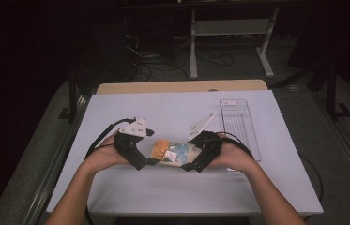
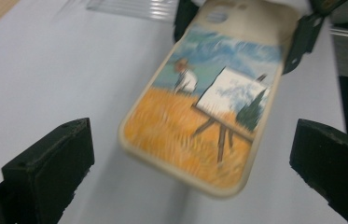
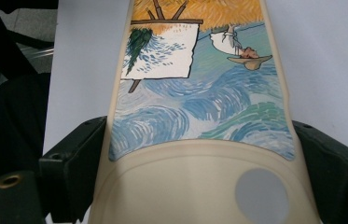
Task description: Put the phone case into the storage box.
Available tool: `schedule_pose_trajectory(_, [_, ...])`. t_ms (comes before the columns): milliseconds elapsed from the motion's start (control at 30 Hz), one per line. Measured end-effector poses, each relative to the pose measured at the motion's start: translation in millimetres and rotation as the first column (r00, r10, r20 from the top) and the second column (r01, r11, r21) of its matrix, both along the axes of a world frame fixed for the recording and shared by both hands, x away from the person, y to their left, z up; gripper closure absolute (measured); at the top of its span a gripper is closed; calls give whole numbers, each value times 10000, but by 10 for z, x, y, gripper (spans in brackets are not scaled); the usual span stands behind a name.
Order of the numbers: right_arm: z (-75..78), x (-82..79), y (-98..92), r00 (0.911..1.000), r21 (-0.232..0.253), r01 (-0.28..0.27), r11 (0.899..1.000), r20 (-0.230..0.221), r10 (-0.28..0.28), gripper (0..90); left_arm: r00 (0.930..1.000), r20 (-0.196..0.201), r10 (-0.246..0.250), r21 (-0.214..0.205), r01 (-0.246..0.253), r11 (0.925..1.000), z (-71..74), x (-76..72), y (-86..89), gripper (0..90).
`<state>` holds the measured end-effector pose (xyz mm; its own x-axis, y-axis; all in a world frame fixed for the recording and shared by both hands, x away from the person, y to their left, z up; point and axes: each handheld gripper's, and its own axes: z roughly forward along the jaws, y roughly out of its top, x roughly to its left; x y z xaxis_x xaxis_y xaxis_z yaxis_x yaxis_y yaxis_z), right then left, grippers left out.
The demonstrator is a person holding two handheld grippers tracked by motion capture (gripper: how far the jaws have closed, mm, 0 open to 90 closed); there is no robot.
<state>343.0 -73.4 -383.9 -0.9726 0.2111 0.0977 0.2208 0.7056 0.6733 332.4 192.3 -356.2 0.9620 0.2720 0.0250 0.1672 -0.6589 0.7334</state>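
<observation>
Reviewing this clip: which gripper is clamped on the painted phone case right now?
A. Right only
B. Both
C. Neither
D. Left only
A: the right gripper has its jaws pressed on the sides of the phone case, while the left gripper stands open, its jaws clear of the case edges.

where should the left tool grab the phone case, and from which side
Grip the free orange end of the case, pads on its two long edges, coming in along its length from the end opposite the right tool, which is shut on the camera-hole end. The case is thin and flat, its long edges are straight and parallel, and it is held off the table. The left tool stands open, wide enough to straddle it.
</observation>
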Motion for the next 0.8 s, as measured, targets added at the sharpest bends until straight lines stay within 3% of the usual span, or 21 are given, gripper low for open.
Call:
schedule_pose_trajectory(100, [-3, -3, -38, 9996, 77, 258, 9996, -123, -257, 107, 9977, 197, 646, 253, -650, 9976, -51, -22, 64, 0])
schedule_pose_trajectory(200, [-23, -2, -81, 9981, 30, 596, 9982, -125, -596, 107, 9936, -48, 1127, -51, -1127, 9936, -116, -46, 163, 0])
schedule_pose_trajectory(300, [-31, -7, -108, 9966, 162, 778, 9968, -273, -773, 107, 9897, -91, 1426, -130, -1428, 9897, -152, -76, 181, 0])
schedule_pose_trajectory(333, [-34, -1, -139, 9949, 328, 960, 9948, -327, -950, 107, 9874, -16, 1585, 19, -1585, 9874, -161, -80, 194, 0])
schedule_pose_trajectory(433, [-38, 7, -165, 9922, 325, 1206, 9922, -341, -1195, 107, 9812, -184, 1919, -165, -1922, 9812, -206, -111, 223, 0])
schedule_pose_trajectory(600, [-28, 15, -202, 9836, 355, 1764, 9837, -451, -1748, 107, 9729, -253, 2300, -283, -2307, 9726, -276, -150, 267, 0])
schedule_pose_trajectory(633, [-21, 20, -207, 9812, 400, 1891, 9811, -479, -1872, 107, 9712, -188, 2376, -127, -2379, 9712, -285, -154, 283, 0])
schedule_pose_trajectory(733, [-7, 39, -222, 9682, 679, 2409, 9682, -868, -2348, 106, 9609, -228, 2761, -382, -2768, 9602, -337, -175, 303, 0])
schedule_pose_trajectory(800, [-11, 49, -230, 9662, 698, 2492, 9659, -858, -2431, 106, 9540, -277, 2986, -499, -2997, 9527, -377, -194, 307, 0])
